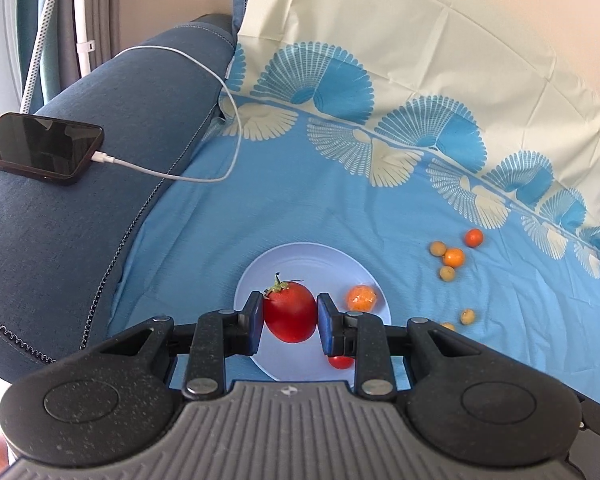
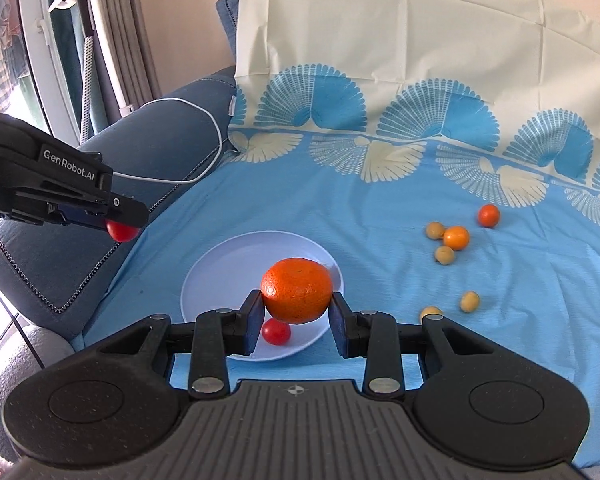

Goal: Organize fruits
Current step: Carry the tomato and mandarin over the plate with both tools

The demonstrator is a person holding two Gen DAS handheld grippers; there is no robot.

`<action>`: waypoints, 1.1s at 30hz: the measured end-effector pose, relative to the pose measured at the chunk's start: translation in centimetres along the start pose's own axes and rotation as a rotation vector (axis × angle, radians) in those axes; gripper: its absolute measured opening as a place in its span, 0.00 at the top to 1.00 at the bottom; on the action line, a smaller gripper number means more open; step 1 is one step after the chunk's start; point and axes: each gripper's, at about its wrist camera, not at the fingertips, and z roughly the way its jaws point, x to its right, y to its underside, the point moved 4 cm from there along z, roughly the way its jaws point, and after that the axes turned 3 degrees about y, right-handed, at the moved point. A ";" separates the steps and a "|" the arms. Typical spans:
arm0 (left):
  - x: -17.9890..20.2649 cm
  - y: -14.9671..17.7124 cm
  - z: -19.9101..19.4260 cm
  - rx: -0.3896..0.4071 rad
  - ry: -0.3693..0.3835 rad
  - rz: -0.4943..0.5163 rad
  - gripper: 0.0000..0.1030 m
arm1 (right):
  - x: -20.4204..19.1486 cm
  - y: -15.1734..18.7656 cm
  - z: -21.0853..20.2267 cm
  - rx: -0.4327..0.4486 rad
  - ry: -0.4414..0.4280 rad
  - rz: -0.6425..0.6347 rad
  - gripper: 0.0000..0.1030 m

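Phone [image 1: 40,148]: lies on the blue sofa arm [image 1: 100,184] at 10 o'clock in the left wrist view, white cable [image 1: 204,80] plugged in.

Left gripper [image 1: 290,318]: clenched on a red tomato [image 1: 290,312] with a green stem, pads touching both sides, held above the plate [image 1: 300,254]. In the right wrist view it sits at 9 o'clock [image 2: 118,226], off the plate's left rim.

Plate, pale, on the blue patterned sheet [image 1: 300,200]: a small tomato [image 2: 276,331] lies on it at its 6 o'clock edge. In the left wrist view an orange fruit [image 1: 362,298] shows over its 3 o'clock side; whether it touches the plate cannot be told.

Right gripper [image 2: 296,312]: grasping a large orange [image 2: 296,290] over the plate.

Loose on the sheet at 3 o'clock, well apart from the plate: two small oranges [image 2: 456,238] [image 2: 489,216] and several yellowish small fruits [image 2: 444,255], some touching.
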 end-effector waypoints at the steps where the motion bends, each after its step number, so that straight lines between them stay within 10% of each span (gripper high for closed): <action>1: -0.1 0.0 0.1 0.000 -0.001 -0.002 0.70 | -0.1 -0.1 0.1 0.000 -0.001 -0.003 0.64; 33: -2.0 -0.1 4.5 -0.067 -0.020 -0.035 0.70 | -2.5 -0.4 4.9 -0.067 -0.059 -0.045 0.64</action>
